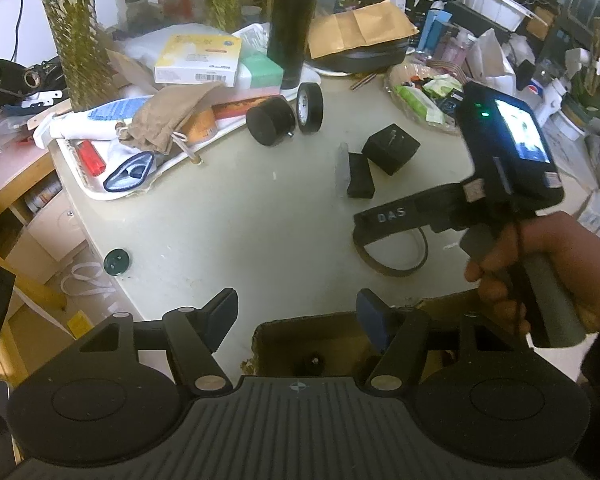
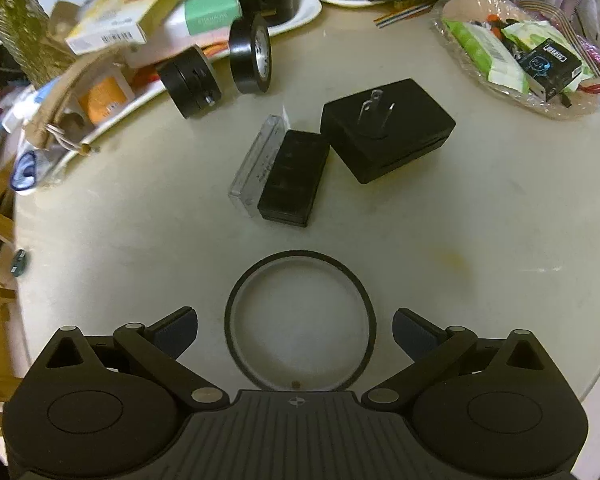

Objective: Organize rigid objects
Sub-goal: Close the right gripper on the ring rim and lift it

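- Right gripper point(image 2: 295, 332), jaws wide and empty, is hovering over the thin dark flat tape ring point(image 2: 300, 322) on the pale round table point(image 2: 480, 220).
- Left gripper point(image 1: 296, 314) is waiting, jaws parted and empty, above the brown cardboard box point(image 1: 320, 340).
- Next, probably: lowering, closing on the rim.

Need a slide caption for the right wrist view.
Open right tongs poised above a thin tape ring on the table.

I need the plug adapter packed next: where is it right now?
In the right wrist view the plug adapter lies prongs-up at the table's middle, right of the small black box and beyond the thin ring.
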A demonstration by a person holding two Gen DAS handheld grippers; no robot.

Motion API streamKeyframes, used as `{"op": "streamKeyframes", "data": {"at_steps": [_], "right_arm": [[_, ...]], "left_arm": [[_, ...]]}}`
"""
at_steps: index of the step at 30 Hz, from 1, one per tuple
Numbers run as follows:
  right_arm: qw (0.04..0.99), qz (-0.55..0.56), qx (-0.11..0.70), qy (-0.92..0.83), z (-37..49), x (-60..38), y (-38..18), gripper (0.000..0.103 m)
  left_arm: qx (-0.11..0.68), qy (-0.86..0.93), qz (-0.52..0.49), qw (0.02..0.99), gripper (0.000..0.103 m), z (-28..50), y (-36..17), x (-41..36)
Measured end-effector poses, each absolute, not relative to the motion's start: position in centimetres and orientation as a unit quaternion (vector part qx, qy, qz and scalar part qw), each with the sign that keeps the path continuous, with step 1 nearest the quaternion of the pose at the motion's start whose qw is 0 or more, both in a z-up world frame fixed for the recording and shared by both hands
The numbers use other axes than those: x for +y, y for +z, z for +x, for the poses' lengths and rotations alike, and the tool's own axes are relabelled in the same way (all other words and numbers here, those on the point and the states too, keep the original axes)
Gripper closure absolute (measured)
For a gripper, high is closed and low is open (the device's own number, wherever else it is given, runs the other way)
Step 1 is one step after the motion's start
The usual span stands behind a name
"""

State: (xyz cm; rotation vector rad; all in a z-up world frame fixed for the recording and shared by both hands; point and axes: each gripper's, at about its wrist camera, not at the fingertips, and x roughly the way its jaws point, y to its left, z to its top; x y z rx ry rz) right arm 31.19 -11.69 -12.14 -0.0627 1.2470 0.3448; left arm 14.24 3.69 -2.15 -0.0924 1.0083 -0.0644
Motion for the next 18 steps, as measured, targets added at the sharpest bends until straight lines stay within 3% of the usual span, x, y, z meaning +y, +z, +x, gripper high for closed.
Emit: {"op": "streamKeyframes", "data": {"at_steps": [6,12,18], "right_arm": [[0.789,-0.063,0.593,0.151,31.4,-10.6,-13.8,0.001],[0.795,-0.083,0.583,0.142,31.0,-10.3,-13.8,0.013],[0.800,-0.084,0.578,0.140,30.5,-11.2,-13.4,0.014]], "left_arm": [[0.486,-0.029,-0.046,0.872,0.038,14.3,-2.3,3.8],[0.488,-0.029,-0.045,0.871,0.038,14.4,-2.5,3.9],[0.483,-0.032,-0.052,0.874,0.038,14.3,-2.4,4.0]]}}
